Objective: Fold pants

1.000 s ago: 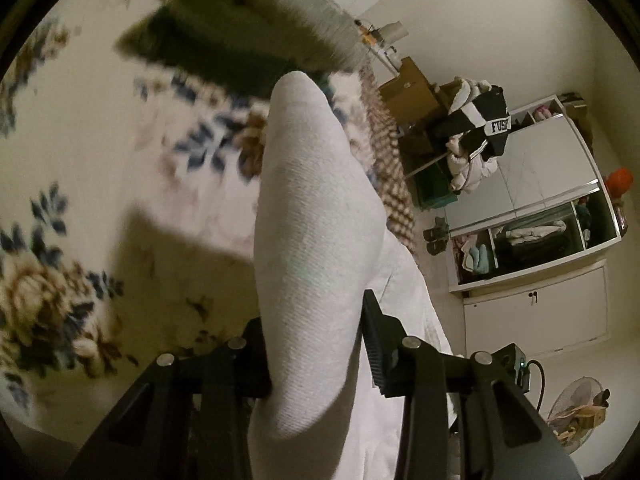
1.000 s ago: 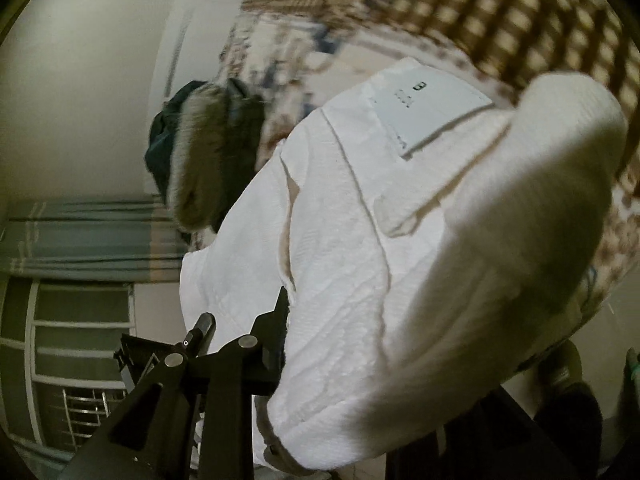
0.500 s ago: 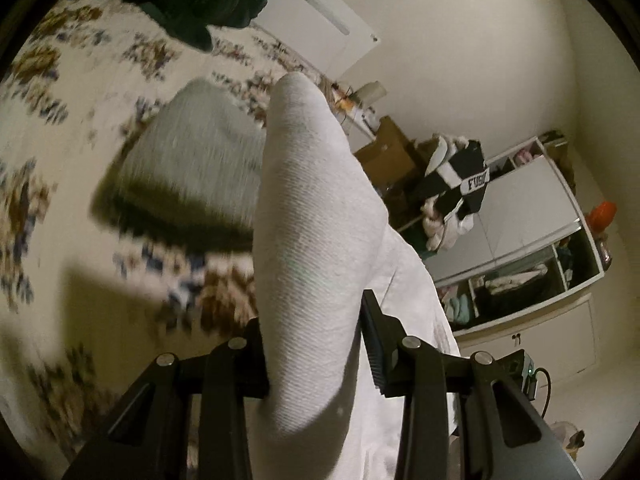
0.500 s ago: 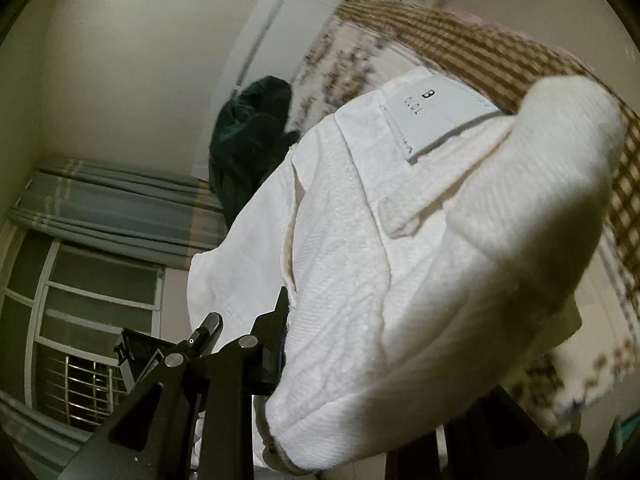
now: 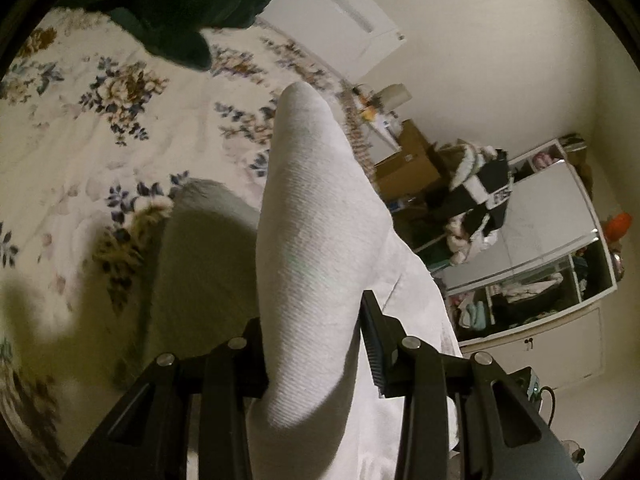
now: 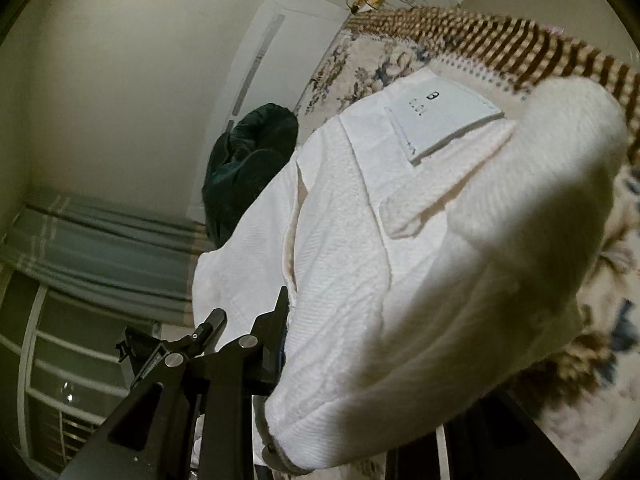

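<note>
The white pants [image 5: 312,248] are held up over a floral bedspread [image 5: 80,152]. My left gripper [image 5: 314,348] is shut on a thick fold of the white fabric, which sticks up between the fingers. My right gripper [image 6: 360,344] is shut on the pants' waistband end [image 6: 400,264]; a white label [image 6: 440,120] and a belt loop show there. The fabric hides the right finger of the right gripper. The rest of the pants hangs down below both grippers.
A dark green garment [image 5: 192,4] lies at the far end of the bed, also in the right wrist view [image 6: 248,168]. A grey folded item [image 5: 204,264] lies on the bedspread. A brown checked blanket [image 6: 500,40], cardboard boxes [image 5: 408,164] and a wardrobe [image 5: 540,264] stand beyond.
Both grippers have lifted and tilted up with the pants still held. The bed and the grey item have slid down in the left view; more wall and door show in the right view.
</note>
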